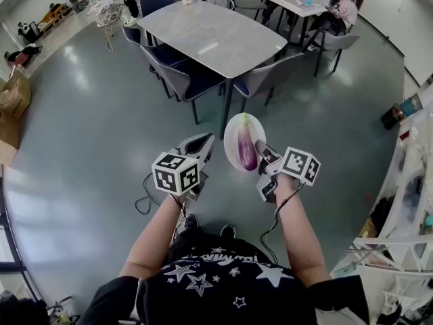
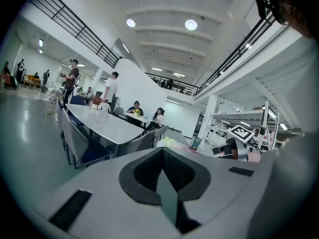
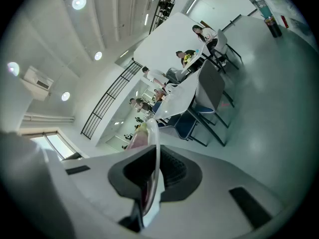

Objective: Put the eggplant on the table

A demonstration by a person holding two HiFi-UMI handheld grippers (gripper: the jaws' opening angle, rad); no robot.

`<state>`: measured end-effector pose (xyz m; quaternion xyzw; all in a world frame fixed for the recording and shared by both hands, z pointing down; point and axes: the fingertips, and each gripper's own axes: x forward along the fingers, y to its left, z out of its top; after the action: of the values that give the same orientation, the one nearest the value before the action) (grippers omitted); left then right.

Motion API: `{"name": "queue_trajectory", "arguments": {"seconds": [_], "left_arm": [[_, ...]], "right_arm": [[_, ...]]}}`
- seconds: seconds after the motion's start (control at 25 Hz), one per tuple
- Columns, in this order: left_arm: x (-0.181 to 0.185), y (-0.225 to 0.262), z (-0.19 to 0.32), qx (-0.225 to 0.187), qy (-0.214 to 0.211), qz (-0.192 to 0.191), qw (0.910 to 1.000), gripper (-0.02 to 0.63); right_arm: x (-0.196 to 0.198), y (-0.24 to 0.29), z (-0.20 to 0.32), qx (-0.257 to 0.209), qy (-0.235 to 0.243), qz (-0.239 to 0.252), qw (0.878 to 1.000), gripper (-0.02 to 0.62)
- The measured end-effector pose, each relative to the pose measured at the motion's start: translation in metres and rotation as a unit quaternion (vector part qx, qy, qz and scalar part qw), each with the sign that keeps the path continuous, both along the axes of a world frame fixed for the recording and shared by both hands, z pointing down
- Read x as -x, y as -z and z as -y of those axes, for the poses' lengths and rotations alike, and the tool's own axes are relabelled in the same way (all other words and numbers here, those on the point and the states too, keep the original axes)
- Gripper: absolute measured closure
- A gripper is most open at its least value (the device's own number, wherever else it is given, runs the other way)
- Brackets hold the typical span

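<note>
A purple eggplant with a green stem lies on a white plate held in the air over the grey floor. My right gripper is shut on the plate's right rim. In the right gripper view the plate's edge runs between the jaws, with the eggplant beside it. My left gripper is shut with nothing in it, its tip just left of the plate. The left gripper view shows the jaws closed together. The grey-topped table stands ahead of me.
Dark blue and grey chairs ring the table. People sit at a farther table. White shelving lines the right side. Cardboard boxes stand at the left. Open grey floor lies all around me.
</note>
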<state>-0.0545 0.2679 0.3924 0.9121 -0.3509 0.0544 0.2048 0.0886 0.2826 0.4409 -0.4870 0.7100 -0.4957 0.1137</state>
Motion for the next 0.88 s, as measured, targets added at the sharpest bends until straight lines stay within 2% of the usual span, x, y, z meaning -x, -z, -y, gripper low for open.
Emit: {"name": "queue_trajectory", "arguments": {"seconds": [0.36, 0.68, 0.88], "left_arm": [[-0.013, -0.001, -0.018, -0.02, 0.005, 0.001, 0.9998, 0.598], [-0.025, -0.007, -0.028, -0.032, -0.009, 0.011, 0.9994, 0.598], [-0.02, -0.013, -0.032, -0.028, -0.015, 0.011, 0.9994, 0.598]], "right_arm": [[-0.002, -0.002, -0.018, -0.01, 0.026, -0.009, 1.0, 0.571], [-0.006, -0.009, -0.031, 0.0, 0.009, 0.006, 1.0, 0.571], [0.001, -0.017, -0.035, 0.018, -0.003, 0.022, 1.0, 0.571]]}}
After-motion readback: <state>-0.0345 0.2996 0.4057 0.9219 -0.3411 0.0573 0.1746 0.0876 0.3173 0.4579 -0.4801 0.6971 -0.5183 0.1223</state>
